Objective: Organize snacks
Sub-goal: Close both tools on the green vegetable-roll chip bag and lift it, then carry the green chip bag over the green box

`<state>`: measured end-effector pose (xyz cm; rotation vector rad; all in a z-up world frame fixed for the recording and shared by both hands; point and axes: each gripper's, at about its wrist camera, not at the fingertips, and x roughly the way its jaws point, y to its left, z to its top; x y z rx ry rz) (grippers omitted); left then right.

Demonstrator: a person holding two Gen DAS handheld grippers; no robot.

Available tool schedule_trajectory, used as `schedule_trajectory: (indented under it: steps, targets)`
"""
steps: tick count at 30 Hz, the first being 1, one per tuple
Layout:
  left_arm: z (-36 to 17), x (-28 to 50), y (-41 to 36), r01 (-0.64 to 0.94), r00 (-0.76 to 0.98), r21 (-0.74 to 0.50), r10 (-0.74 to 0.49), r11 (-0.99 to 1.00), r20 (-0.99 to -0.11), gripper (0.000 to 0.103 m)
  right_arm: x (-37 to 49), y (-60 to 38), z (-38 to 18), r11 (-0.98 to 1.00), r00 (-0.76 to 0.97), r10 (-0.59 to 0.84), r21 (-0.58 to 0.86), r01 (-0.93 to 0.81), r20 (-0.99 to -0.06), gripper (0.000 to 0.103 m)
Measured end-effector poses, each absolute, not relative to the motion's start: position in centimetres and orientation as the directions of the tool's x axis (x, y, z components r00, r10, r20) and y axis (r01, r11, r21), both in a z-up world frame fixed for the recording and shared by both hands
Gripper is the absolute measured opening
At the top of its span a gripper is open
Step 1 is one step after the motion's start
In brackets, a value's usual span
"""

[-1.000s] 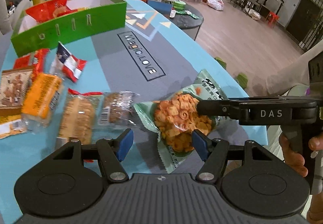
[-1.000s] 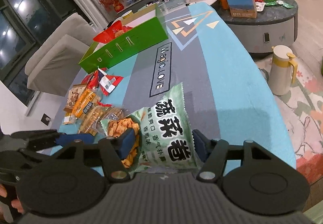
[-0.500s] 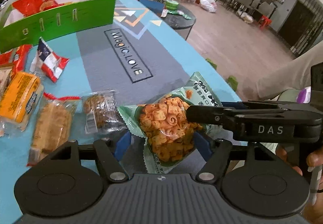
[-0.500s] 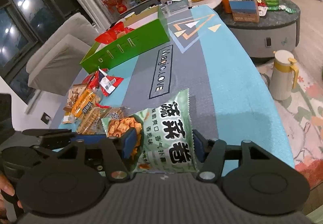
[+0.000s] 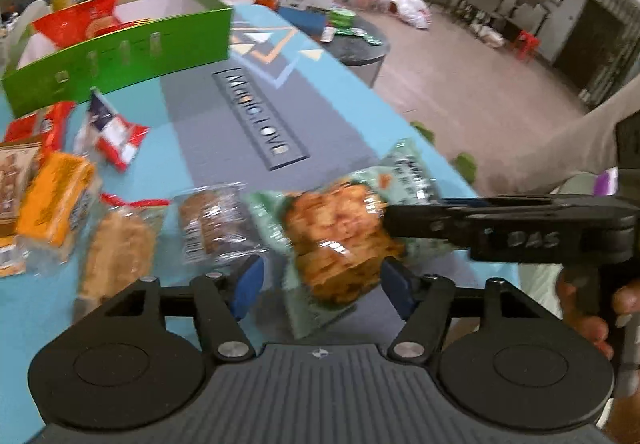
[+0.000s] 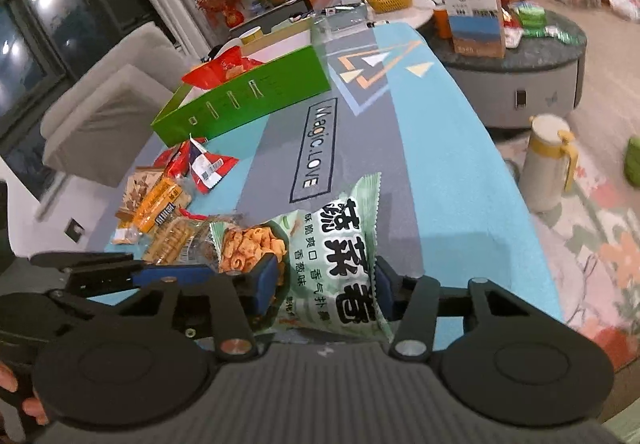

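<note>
A green snack bag point(image 6: 336, 260) with orange crisps showing through its window lies at the near end of the blue table mat. My right gripper point(image 6: 324, 284) straddles it; its jaws are closing and the blue pads touch both sides of the bag. In the left wrist view the same green bag point(image 5: 340, 240) sits between the fingers of my left gripper point(image 5: 320, 286), whose jaws are opening and stand clear of it. The right gripper's finger point(image 5: 440, 222) crosses the bag from the right. The green box point(image 5: 120, 56) stands at the far left and holds a red bag point(image 5: 76, 20).
Several loose snack packs lie left of the bag: a clear brown pack point(image 5: 208, 224), biscuits point(image 5: 116, 252), an orange pack point(image 5: 56, 204), a red-white-blue packet point(image 5: 112, 136). Beyond the table's right edge stand a jug point(image 6: 548, 164) and a round dark table point(image 6: 520, 56). A grey sofa point(image 6: 108, 92) is left.
The right jaws have narrowed onto the green bag's sides, and the bag has bunched and shifted a little. The left gripper has kept its place, its jaws slightly wider.
</note>
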<state>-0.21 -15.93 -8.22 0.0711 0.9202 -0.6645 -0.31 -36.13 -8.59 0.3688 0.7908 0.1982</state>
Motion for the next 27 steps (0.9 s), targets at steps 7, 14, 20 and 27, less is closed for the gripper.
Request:
schedule_trajectory:
  steps: [7, 14, 20, 27]
  targets:
    - [-9.9, 1.6, -16.1, 0.539, 0.34, -0.322, -0.551, 0.778, -0.762, 0.07, -0.4, -36.0, -8.7, 0.917, 0.69, 0.311, 0.396, -0.038, -0.653, 0.055]
    - [-9.1, 0.9, -17.4, 0.616, 0.367, -0.288, -0.59, 0.734, -0.719, 0.056, -0.2, -36.1, -8.6, 0.915, 0.694, 0.312, 0.403, -0.035, -0.649, 0.055]
    - [-6.7, 0.3, -17.3, 0.643, 0.442, -0.223, -0.592, 0.733, -0.674, 0.056, -0.4, -36.1, -7.0, 0.908, 0.731, 0.319, 0.415, -0.054, -0.603, 0.055]
    - [-4.2, 1.0, -15.9, 0.634, 0.523, -0.177, -0.586, 0.753, -0.619, 0.056, 1.0, -35.0, -4.5, 0.909, 0.769, 0.322, 0.407, -0.089, -0.552, 0.055]
